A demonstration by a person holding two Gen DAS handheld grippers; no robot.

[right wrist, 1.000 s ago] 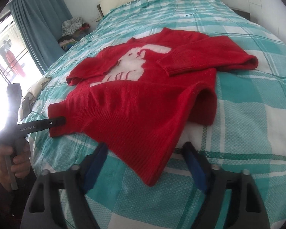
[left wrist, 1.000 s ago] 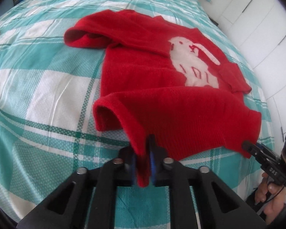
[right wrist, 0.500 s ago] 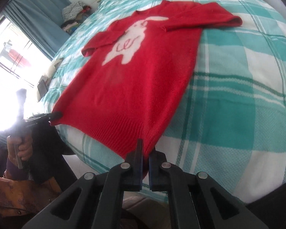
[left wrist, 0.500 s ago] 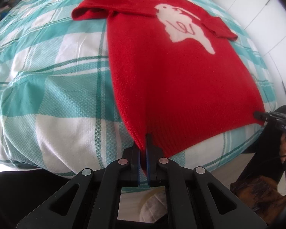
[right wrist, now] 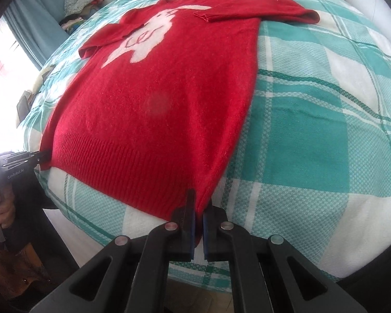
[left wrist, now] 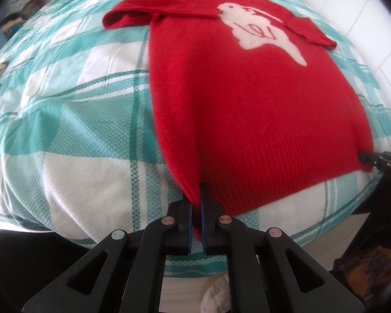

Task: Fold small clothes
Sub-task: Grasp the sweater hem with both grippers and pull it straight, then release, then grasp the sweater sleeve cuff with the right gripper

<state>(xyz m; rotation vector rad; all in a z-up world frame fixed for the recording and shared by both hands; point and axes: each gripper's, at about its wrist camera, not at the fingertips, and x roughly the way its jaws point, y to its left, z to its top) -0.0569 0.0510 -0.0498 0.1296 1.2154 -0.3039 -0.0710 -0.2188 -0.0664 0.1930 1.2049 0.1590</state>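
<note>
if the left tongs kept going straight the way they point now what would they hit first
Nothing new: the left tongs are already shut on the red sweater hem corner. Pushed on, they would probably press it into the checked bedspread near the bed's edge.

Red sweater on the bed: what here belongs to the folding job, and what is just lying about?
Job:
- sweater
- left gripper, shut on a hem corner
- right gripper, shut on the other hem corner
- bed, the work surface

Lying about:
- clothes pile by the curtain
</note>
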